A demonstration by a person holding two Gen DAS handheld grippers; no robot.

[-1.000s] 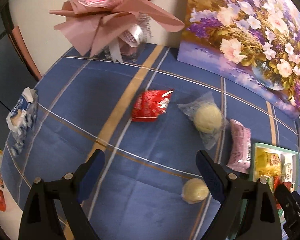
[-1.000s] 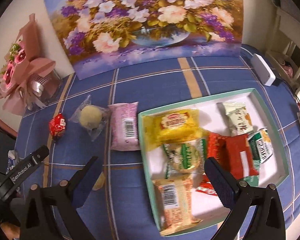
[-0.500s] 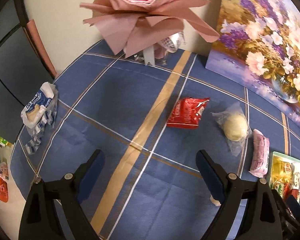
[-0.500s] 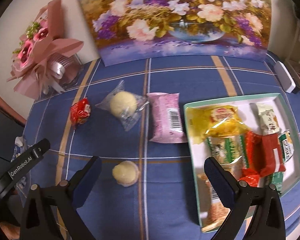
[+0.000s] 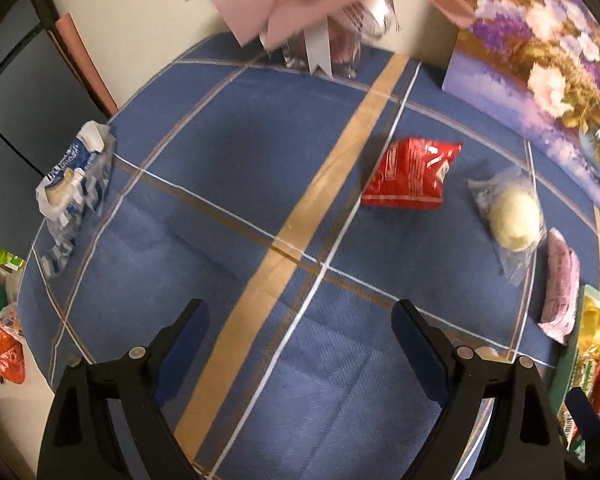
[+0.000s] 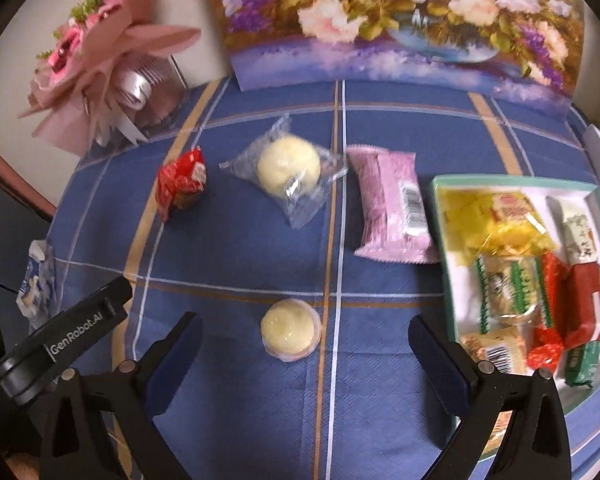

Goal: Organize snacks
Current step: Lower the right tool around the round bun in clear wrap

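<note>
Loose snacks [image 6: 290, 333] beside filled tray [image 6: 444, 216]

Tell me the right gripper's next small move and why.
Probably lower the right gripper straight onto the small round pastry: its jaws are open and empty, the pastry lies loose on the cloth between them, and the tray sits just to its right.

We see a matt, finely woven blue cloth table cover [image 6: 236, 264] with tan and white stripes. On it, a crinkled glossy red foil packet [image 5: 410, 174], a pale round bun in clear shiny plastic film [image 6: 290, 170], and a matt pink plastic wrapper with a barcode [image 6: 388, 204]. Our grippers' matt black plastic fingers [image 6: 512, 412] carry smooth blue pads. The pink paper-wrapped bouquet [image 6: 100, 60] looks matt.
</note>
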